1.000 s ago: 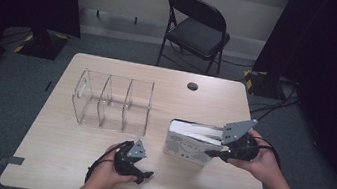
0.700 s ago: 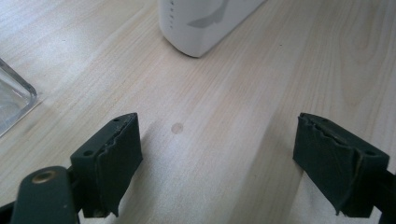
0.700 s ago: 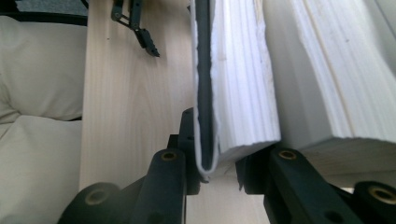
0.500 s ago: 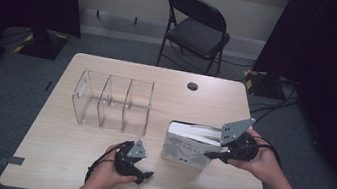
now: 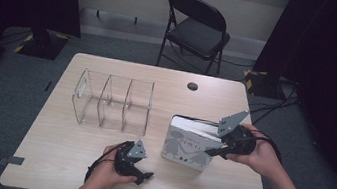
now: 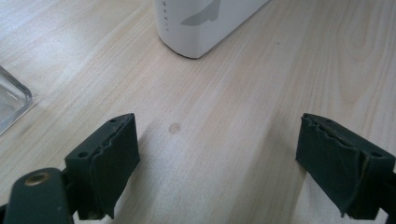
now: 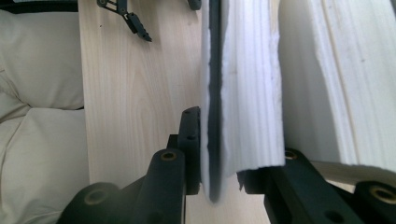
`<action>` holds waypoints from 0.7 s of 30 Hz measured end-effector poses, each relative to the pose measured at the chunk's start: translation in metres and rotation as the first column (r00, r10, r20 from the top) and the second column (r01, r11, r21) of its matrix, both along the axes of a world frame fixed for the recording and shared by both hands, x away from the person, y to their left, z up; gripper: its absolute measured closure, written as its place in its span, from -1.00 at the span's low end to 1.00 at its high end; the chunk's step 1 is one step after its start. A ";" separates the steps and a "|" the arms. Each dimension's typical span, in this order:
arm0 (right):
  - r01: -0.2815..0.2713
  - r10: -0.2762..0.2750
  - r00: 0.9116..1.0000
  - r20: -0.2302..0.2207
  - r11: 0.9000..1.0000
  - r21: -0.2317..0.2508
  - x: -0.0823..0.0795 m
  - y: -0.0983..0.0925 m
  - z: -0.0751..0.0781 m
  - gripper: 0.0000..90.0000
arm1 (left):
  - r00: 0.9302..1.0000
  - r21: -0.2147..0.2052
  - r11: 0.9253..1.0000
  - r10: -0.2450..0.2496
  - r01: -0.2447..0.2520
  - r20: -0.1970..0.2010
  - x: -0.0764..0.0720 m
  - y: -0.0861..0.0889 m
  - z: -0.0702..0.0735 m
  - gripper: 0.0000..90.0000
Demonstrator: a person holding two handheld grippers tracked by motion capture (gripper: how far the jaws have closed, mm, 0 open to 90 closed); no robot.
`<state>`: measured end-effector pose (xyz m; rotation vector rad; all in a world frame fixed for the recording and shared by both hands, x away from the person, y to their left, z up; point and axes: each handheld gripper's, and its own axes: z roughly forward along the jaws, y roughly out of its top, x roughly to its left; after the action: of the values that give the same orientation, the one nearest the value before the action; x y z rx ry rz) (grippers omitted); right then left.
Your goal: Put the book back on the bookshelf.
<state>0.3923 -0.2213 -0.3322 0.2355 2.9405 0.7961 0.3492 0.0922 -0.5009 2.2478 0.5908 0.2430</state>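
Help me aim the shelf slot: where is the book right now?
In the high view the book stands on the table's right half, right of the clear divider rack, clamped by the right gripper.

Worktop (image 5: 70, 161): pale wood-grain rectangle with rounded corners, small dark round hole (image 5: 192, 86) near far edge. Clear three-compartment organizer (image 5: 112, 101) stands on left-centre. White book (image 5: 189, 143) with grey silhouette figures on its cover rests right of centre, near the organizer but apart. Worktop stands on grey carpeted floor (image 5: 14, 97).
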 end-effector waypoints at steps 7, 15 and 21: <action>0.009 -0.009 1.000 -0.012 1.000 0.004 0.004 -0.001 0.000 0.65 | 1.000 0.007 1.000 -0.006 0.006 -0.002 0.000 0.000 0.000 -0.74; 0.038 -0.038 0.999 -0.013 0.999 0.007 0.005 -0.002 0.000 0.62 | 1.000 0.007 1.000 -0.010 0.010 -0.002 0.000 0.000 0.000 -0.77; 0.053 -0.053 0.998 -0.017 0.999 0.010 0.005 -0.003 0.001 0.59 | 1.000 0.010 1.000 -0.009 0.009 -0.002 0.000 0.000 0.000 -0.78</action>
<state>0.3970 -0.2243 -0.3309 0.3215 2.9331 0.8062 0.3497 0.0918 -0.5008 2.2601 0.5812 0.2391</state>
